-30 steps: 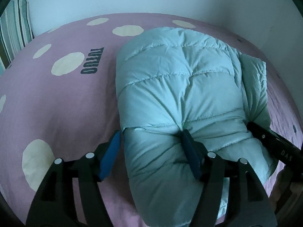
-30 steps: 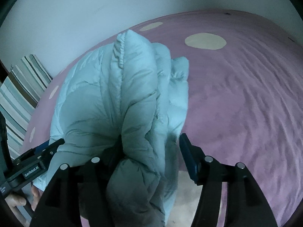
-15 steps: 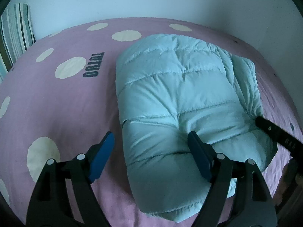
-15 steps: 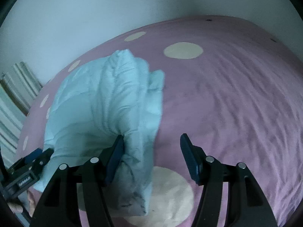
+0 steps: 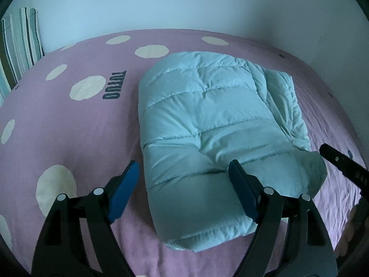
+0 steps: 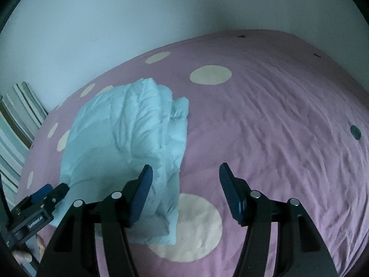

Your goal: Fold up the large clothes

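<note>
1. We see a purple bed sheet (image 5: pixel 69 138) with cream dots filling both views.
2. The folded pale-blue puffer jacket (image 5: pixel 207 127) lies at centre frame in the left wrist view.
3. Our left gripper (image 5: pixel 184 184) has just been opening; its fingers stand wide over the jacket's near end, pressing nothing.
4. Our right gripper (image 6: pixel 185 194) is spread apart, empty, at lower centre, with the jacket to its left.

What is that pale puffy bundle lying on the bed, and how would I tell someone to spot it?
Look at the bed with the purple sheet dotted with big cream circles. Right of the dark printed lettering lies a folded down jacket. It is the only pale mint, quilted, puffy thing there, lying flat on the sheet.
</note>
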The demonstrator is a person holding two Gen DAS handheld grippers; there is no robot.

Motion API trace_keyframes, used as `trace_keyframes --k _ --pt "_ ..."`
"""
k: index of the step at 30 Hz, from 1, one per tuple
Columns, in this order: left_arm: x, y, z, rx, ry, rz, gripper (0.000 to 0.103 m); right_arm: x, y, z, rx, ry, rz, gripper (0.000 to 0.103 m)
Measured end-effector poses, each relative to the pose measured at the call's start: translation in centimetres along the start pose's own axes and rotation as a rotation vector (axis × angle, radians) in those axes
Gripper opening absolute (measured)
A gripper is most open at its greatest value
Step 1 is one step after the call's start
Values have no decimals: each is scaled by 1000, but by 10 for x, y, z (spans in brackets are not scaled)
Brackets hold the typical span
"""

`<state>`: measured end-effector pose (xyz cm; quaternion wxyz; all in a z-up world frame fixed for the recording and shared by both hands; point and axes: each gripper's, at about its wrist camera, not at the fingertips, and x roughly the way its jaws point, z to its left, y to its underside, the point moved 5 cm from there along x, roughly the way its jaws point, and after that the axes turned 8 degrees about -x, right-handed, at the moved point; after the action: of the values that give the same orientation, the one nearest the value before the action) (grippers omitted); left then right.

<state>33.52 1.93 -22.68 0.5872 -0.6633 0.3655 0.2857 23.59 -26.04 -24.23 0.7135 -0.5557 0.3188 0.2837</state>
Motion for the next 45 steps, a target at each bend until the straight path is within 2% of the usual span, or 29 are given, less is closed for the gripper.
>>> trace_keyframes --k 8,17,22,24,25,26,32,45 --pt "-28 10 -1 -18 3 -36 82 -22 11 24 -72 13 -26 60" --pt "-72 15 -5 -13 -1 -99 90 -60 18 48 -129 -1 -70 60" --pt "-94 17 -7 -5 -10 -134 92 -77 19 57 -149 1 -95 61" --pt "-101 17 -7 -4 -10 -142 92 -80 19 58 -149 -2 -98 62" --pt "-106 18 -7 -3 -9 -149 92 -81 19 58 -151 -2 -99 67" --pt "-109 18 -7 -2 -7 -155 92 -84 19 59 -152 0 -104 71" --pt "-124 20 -6 -3 -9 -184 92 -92 21 62 -157 1 -127 75" --pt "-141 26 -5 4 -9 -212 93 -103 27 69 -176 -4 -141 76"
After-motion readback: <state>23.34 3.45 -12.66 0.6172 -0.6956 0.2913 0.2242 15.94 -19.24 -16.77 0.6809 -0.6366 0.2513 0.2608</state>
